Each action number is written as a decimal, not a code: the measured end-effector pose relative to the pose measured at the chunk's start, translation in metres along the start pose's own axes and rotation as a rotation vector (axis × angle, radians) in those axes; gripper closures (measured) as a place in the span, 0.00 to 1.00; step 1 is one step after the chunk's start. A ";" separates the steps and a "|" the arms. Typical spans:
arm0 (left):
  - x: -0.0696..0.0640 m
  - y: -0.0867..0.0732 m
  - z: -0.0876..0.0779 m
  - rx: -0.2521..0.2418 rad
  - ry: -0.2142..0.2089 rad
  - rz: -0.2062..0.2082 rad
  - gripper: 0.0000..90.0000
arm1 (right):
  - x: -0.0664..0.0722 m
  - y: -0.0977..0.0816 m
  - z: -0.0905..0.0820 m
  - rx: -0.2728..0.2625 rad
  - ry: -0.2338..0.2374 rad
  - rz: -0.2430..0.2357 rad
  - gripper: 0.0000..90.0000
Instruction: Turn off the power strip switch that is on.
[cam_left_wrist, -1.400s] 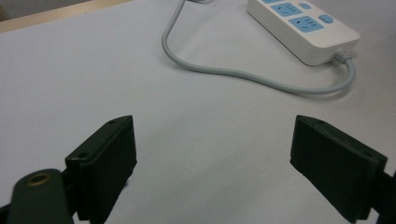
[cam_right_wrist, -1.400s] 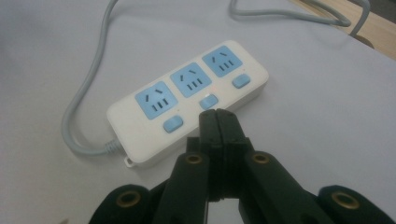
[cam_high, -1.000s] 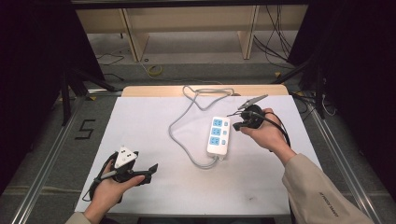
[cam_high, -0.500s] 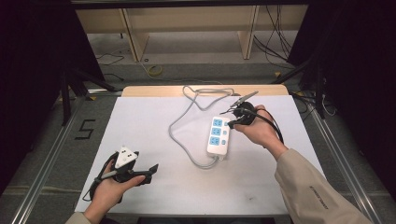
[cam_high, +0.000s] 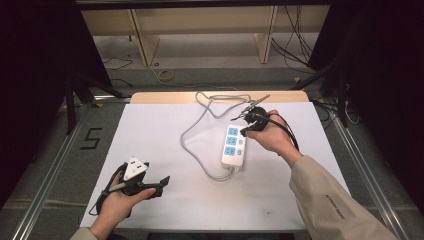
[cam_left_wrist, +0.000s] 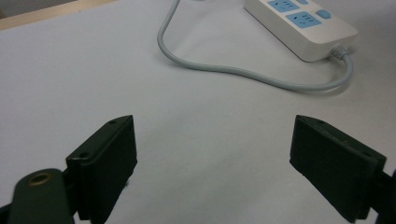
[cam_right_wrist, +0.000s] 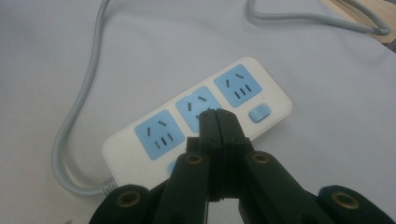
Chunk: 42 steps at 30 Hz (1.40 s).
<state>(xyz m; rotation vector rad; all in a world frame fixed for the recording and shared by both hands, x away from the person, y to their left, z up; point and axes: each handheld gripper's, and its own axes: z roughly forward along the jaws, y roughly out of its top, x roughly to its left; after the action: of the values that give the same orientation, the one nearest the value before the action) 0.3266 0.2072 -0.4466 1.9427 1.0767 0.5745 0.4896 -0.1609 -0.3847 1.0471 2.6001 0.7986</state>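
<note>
Two grippers noted: right gripper (cam_right_wrist: 218, 122) pressed together, empty, above the strip's (cam_right_wrist: 196, 130) middle socket; left gripper (cam_left_wrist: 212, 163) spread apart, idle, near-left. Nothing plugged in yet.

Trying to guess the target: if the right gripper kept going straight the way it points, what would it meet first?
Most likely the white power strip. In the right gripper view, the right gripper has its fingers pressed together and aimed at the middle blue socket. How much gap remains is unclear.
</note>
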 end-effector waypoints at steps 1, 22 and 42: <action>0.000 0.000 0.000 -0.003 0.001 -0.002 0.16 | 0.000 0.001 0.002 0.005 0.003 -0.001 1.00; -0.005 0.000 0.003 0.020 -0.020 0.023 0.16 | -0.003 0.005 0.017 0.066 -0.016 0.007 1.00; -0.006 0.000 0.004 0.021 -0.022 0.028 0.17 | -0.006 0.012 0.027 0.108 -0.023 0.018 1.00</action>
<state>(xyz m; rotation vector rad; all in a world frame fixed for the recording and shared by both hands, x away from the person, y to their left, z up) 0.3261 0.2002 -0.4483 1.9808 1.0470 0.5581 0.5111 -0.1469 -0.4006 1.1033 2.6442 0.6521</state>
